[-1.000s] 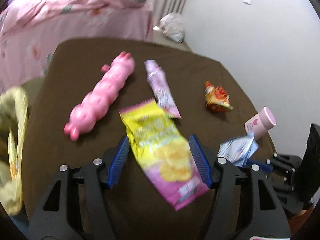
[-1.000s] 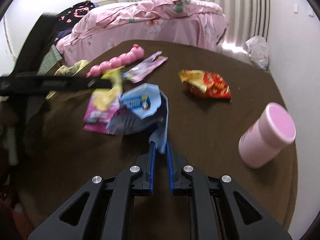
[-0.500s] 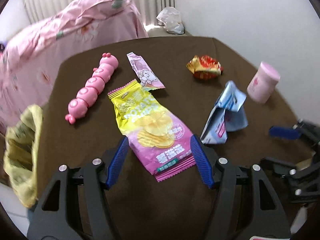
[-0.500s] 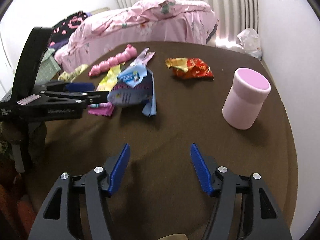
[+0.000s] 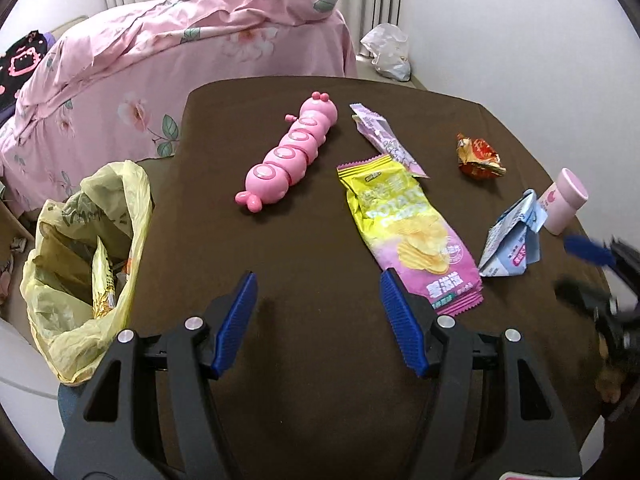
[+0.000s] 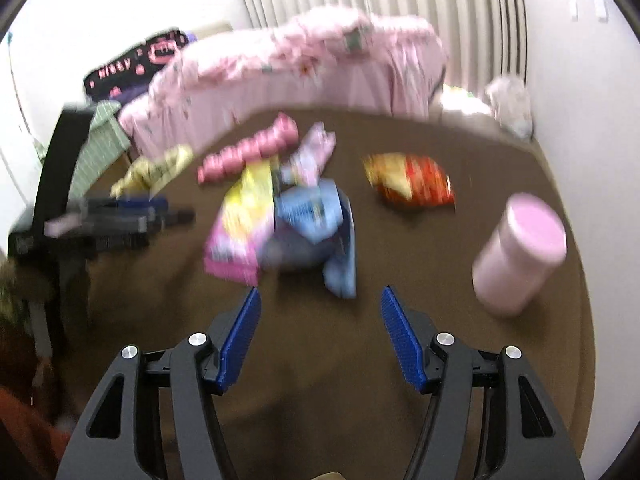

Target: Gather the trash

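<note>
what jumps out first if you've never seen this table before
The pink caterpillar toy lies along the middle of the brown table, with the yellow and pink chip bag flat to its right. At the left table edge hangs a yellow trash bag, open, with wrappers already inside.

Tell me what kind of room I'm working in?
Most likely a bedroom: a bed with pink floral bedding stands behind the brown table, with curtains along the far wall.
</note>
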Available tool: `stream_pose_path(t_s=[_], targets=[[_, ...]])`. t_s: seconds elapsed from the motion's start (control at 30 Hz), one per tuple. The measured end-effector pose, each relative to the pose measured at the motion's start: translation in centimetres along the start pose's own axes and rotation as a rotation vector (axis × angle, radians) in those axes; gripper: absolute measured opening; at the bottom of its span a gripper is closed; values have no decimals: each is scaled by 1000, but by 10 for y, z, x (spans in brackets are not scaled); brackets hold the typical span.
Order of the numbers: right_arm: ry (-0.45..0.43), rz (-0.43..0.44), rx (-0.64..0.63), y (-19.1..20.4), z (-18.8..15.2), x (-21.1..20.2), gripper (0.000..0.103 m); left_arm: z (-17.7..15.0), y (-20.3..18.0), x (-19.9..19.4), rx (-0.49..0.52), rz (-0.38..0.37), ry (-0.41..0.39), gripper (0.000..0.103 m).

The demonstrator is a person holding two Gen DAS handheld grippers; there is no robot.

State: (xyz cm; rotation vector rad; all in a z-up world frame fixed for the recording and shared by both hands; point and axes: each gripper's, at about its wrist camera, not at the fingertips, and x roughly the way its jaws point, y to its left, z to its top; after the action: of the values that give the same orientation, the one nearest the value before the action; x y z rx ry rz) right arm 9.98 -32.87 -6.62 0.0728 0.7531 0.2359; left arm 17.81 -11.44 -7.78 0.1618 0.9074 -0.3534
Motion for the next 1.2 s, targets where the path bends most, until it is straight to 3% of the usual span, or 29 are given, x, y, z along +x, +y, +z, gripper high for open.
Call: stream_pose_path(t_s=[0.17, 0.27, 0.33, 0.37, 0.43, 0.53, 0.6, 0.73, 0.87, 1.0, 1.2], targets=[[-21, 14, 0, 9, 25, 27, 59, 1, -4, -7, 6, -4, -12, 61], [40, -55, -23, 8, 26, 48, 59, 1, -4, -9, 1, -12, -15, 61], [78, -17, 5, 1, 20, 53, 58, 0, -2, -9, -6, -24, -14, 61], [79, 15, 23, -2, 17, 52, 48, 0, -1, -9, -14, -32, -12, 61], [73, 54, 52, -7, 9, 44, 44, -1, 4, -8, -51, -71, -5, 61], [47, 39, 45, -11, 0, 25, 41, -1, 7, -5, -106, -141, 12, 61], [18, 8, 40, -13, -6, 10, 27, -2, 4, -3, -122, -181, 25, 61], [-31, -43, 65, -24, -13, -14, 23, 0, -17, 4, -104, -203, 54, 61], [-77, -59, 96, -33, -18, -31, 22, 9, -52, 17, -16, -157, 66, 61], [-96, -51, 110, -38, -23, -39, 22, 12, -86, 29, 122, -35, 56, 61], [-118, -45, 117, -40, -28, -44, 22, 0, -72, 22, 183, 66, 30, 61]])
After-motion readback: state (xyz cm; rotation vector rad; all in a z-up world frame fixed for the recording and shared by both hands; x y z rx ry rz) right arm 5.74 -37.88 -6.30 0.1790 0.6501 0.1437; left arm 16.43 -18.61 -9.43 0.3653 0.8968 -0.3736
